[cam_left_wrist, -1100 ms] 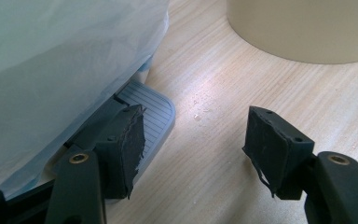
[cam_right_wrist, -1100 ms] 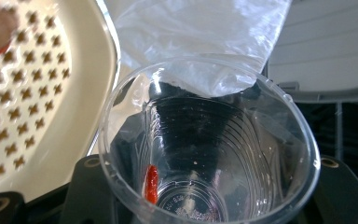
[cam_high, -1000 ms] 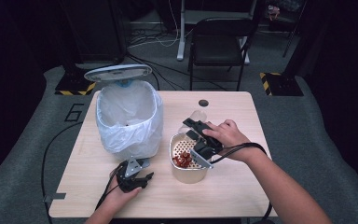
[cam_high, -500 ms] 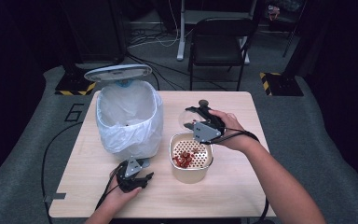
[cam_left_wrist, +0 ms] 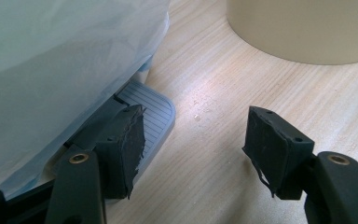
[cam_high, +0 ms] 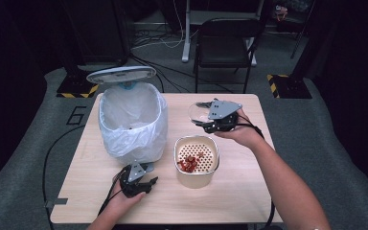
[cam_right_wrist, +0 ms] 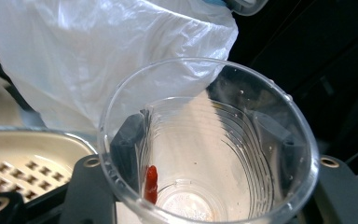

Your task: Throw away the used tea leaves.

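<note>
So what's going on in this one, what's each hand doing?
A person works at a wooden table with a gripper in each hand. The right gripper holds a clear plastic cup on its side above the table, between the lined pedal bin and a beige strainer bowl. One red bit clings inside the cup; more red bits lie in the strainer. The left gripper rests on the table by the bin's pedal, jaws apart and holding nothing.
</note>
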Available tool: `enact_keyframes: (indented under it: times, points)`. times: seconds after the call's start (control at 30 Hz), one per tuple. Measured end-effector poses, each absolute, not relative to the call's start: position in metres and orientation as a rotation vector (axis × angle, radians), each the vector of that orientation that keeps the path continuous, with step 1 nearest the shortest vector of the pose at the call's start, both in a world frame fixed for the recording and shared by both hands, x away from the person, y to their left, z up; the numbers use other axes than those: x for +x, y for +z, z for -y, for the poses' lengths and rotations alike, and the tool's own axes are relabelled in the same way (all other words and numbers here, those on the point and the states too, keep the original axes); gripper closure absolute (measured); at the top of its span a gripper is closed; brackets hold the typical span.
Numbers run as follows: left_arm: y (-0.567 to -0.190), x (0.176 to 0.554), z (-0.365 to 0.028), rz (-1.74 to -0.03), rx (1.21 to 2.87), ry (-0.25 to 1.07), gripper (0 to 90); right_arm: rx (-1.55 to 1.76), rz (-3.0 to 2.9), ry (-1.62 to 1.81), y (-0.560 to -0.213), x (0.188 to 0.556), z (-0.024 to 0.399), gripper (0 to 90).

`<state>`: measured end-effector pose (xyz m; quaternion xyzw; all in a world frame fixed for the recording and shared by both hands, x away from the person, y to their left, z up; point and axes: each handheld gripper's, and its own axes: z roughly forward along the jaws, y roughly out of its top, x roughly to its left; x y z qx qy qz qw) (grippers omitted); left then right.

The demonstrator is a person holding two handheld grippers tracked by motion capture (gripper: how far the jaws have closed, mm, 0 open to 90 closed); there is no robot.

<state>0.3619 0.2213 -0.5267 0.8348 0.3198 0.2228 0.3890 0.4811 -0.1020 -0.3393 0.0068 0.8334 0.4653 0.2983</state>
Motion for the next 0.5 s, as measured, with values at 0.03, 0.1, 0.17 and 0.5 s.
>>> enact_keyframes:
  times: [0.03,0.1,0.17,0.5]
  points:
    - [-0.5268,0.3619,-0.2212,-0.814,2.122,0.567,37.6,0.040,-2.229,1.260,-0.3390,0.4828,0.1032,42.3]
    - [-0.5268,0.3619,-0.2212,-0.816,2.121,0.565,37.6,0.084,-2.261,1.310,-0.3384,0.4854,0.1051,42.3]
    - [-0.5274,0.3613,-0.2205,-0.829,2.109,0.549,37.6,0.121,-2.286,1.362,-0.3374,0.4873,0.1066,42.3]
    - [-0.5274,0.3613,-0.2205,-0.828,2.110,0.550,37.6,0.284,-2.429,1.468,-0.3353,0.4924,0.1083,42.3]
